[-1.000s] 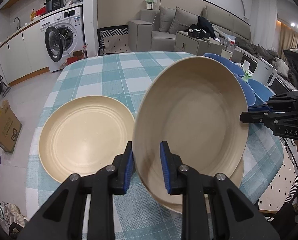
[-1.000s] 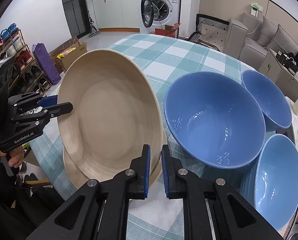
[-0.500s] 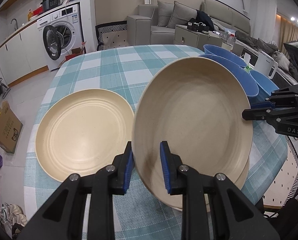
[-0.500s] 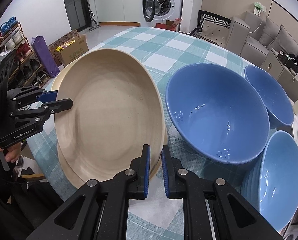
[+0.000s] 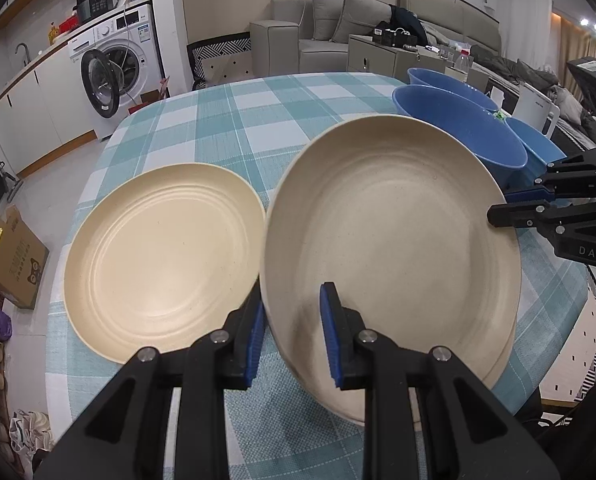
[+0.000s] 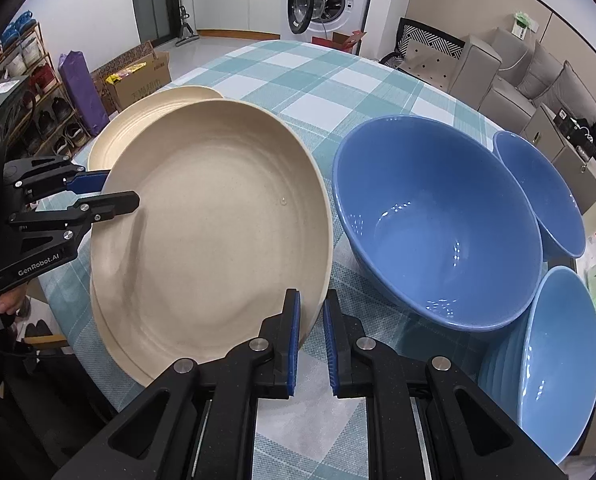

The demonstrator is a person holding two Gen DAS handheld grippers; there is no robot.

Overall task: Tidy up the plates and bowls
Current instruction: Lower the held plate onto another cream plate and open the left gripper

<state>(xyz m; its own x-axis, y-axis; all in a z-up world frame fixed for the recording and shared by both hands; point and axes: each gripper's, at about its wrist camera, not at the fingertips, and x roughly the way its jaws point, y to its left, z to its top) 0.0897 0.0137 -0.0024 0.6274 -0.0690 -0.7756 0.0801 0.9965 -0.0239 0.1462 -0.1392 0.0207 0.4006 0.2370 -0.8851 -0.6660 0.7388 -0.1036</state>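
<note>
A beige plate (image 5: 390, 240) (image 6: 209, 232) hangs tilted just over a second beige plate (image 5: 504, 354) (image 6: 111, 332), of which only a rim shows. My left gripper (image 5: 293, 302) (image 6: 121, 190) is shut on its near rim in the left wrist view. On the opposite rim my right gripper (image 6: 312, 300) (image 5: 502, 206) is shut as well. A third beige plate (image 5: 161, 256) (image 6: 157, 100) lies flat beside them. A large blue bowl (image 6: 438, 220) (image 5: 462, 132) and two smaller blue bowls (image 6: 546, 196) (image 6: 558, 360) stand on the other side.
Everything sits on a round table with a teal checked cloth (image 5: 257, 120) (image 6: 318, 80). The large blue bowl stands close to the held plate's rim. Cardboard boxes (image 5: 9, 256), a washing machine (image 5: 113, 68) and a sofa (image 5: 338, 32) lie beyond the table edge.
The held plate has tipped down flatter, closer to the plate beneath it. Both grippers keep their hold on its rim.
</note>
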